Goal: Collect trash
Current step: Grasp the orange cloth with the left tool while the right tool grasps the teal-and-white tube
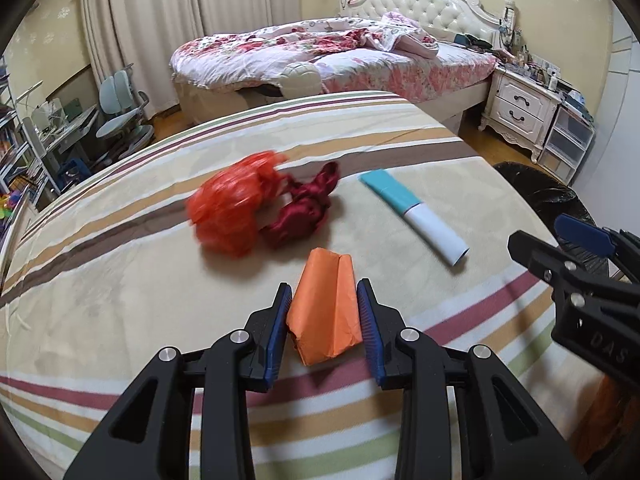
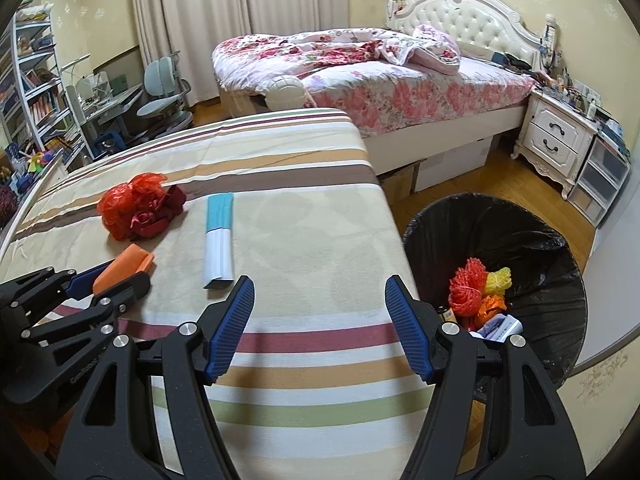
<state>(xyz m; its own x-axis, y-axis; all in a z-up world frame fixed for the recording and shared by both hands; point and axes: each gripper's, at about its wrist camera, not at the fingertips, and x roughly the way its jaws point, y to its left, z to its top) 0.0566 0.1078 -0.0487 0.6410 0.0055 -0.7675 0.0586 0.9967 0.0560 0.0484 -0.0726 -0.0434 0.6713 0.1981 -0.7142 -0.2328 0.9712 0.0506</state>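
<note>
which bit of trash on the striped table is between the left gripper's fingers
The folded orange paper wedge, pinched by the left gripper. The crumpled red plastic bag, dark red cloth and teal-and-white packet lie untouched farther away.

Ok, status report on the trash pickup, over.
Left gripper shut on orange packet. Right gripper open, empty. Bin path clear.

A: I see a striped bedcover (image 2: 304,236); what's on it?
B: Orange paper packet (image 1: 324,312); red plastic bag (image 1: 232,204) touching maroon cloth (image 1: 304,208); teal-and-white box (image 1: 416,216) apart.
</note>
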